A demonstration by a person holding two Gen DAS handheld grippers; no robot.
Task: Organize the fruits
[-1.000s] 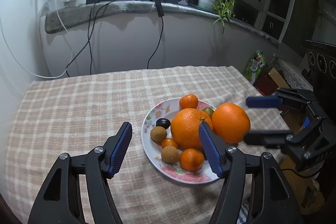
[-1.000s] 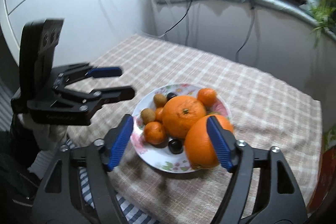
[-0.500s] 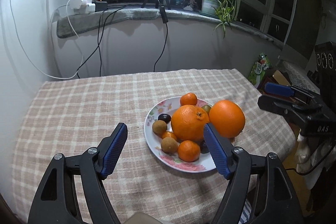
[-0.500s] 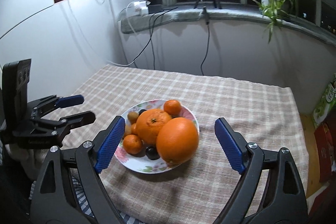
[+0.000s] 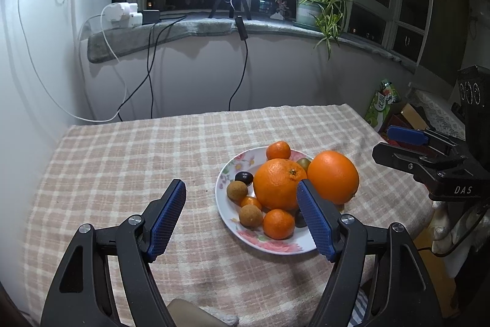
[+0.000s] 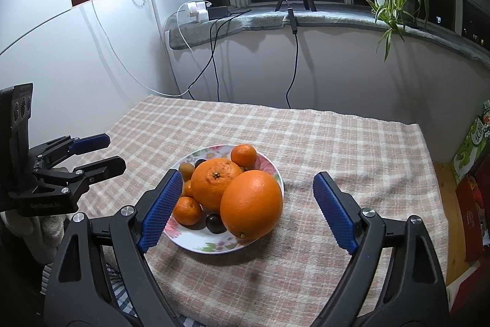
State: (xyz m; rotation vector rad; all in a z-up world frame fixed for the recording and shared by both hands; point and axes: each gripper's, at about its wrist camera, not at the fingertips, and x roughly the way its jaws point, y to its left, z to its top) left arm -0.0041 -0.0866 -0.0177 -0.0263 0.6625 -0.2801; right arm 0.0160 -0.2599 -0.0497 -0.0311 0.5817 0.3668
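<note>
Precariously, the biggest orange (image 6: 251, 203) perched on the plate (image 6: 214, 247) rim atop the surface, both the left gripper (image 5: 240, 218) and right gripper (image 6: 245, 209) released and empty; a nudge could roll it off.

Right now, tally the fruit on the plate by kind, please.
Large oranges: 2
Small mandarins: 3
Brown longan-like fruits: 2
Dark plum-like fruits: 2
Green-brown fruit, mostly hidden: 1
Total: 10
</note>
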